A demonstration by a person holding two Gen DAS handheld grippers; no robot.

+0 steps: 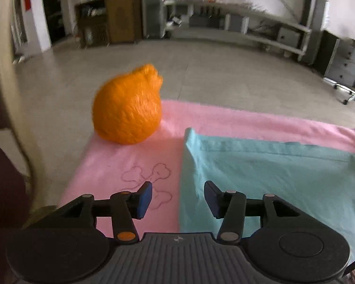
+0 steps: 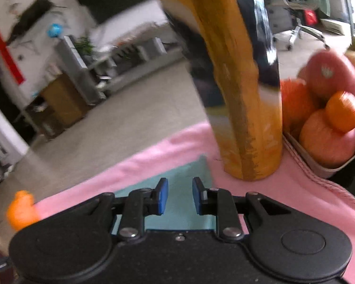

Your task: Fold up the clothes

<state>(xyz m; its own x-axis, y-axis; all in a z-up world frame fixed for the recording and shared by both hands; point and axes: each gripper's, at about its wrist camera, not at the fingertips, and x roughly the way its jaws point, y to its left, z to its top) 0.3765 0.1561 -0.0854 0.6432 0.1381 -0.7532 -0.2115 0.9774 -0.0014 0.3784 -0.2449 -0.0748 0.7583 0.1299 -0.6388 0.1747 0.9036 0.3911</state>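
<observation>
Office-like room: shelving (image 1: pixel 260 30), wooden cabinet (image 1: pixel 120 19), swivel chair (image 2: pixel 298 26).

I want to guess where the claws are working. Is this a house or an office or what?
Probably an office or workroom made to feel a bit like home. Behind the table's pink cloth there are long wall shelves, a wheeled office chair and a wide bare floor, while a tray of fruit adds the homely touch.

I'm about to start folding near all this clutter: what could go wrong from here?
1. The tall shiny cylinder stands close beyond the right gripper, at the teal garment's corner; a lifting sweep may knock it toward the fruit tray.
2. The fuzzy orange ball sits near the pink cloth's corner; dragging that cloth could roll it off.
3. The left gripper, open, straddles the garment's edge and might pinch both layers.
</observation>
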